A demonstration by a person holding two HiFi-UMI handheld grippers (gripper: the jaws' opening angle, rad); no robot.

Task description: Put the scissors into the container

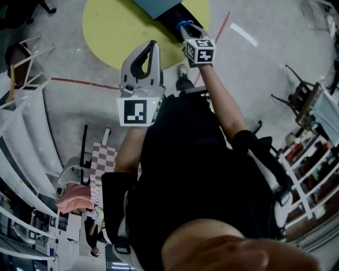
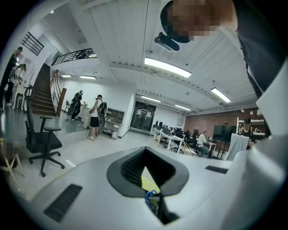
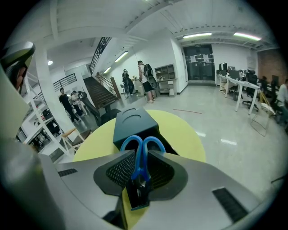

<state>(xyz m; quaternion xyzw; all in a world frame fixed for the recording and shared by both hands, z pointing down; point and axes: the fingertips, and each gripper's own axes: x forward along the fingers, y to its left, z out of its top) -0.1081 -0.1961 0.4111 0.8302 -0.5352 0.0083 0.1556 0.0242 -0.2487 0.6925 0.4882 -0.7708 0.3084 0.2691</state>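
Note:
The scissors (image 3: 141, 148) have blue handles that stick out past my right gripper (image 3: 140, 182), which is shut on them just below the handles. In the head view the right gripper (image 1: 186, 30) hangs over the edge of the round yellow table (image 1: 114, 29), close to the dark box-shaped container (image 1: 159, 6). In the right gripper view the container (image 3: 134, 126) stands just beyond the scissors. My left gripper (image 1: 149, 53) is raised beside it, jaws shut with nothing between them. Through the left gripper (image 2: 146, 177) a sliver of yellow and the blue handles (image 2: 150, 196) show.
White shelving (image 1: 24, 137) runs along the left and a rack (image 1: 312, 159) along the right. A checkered cloth (image 1: 103, 159) lies on a chair by the person's side. An office chair (image 2: 42, 139) and several people (image 2: 95, 117) stand farther off on the floor.

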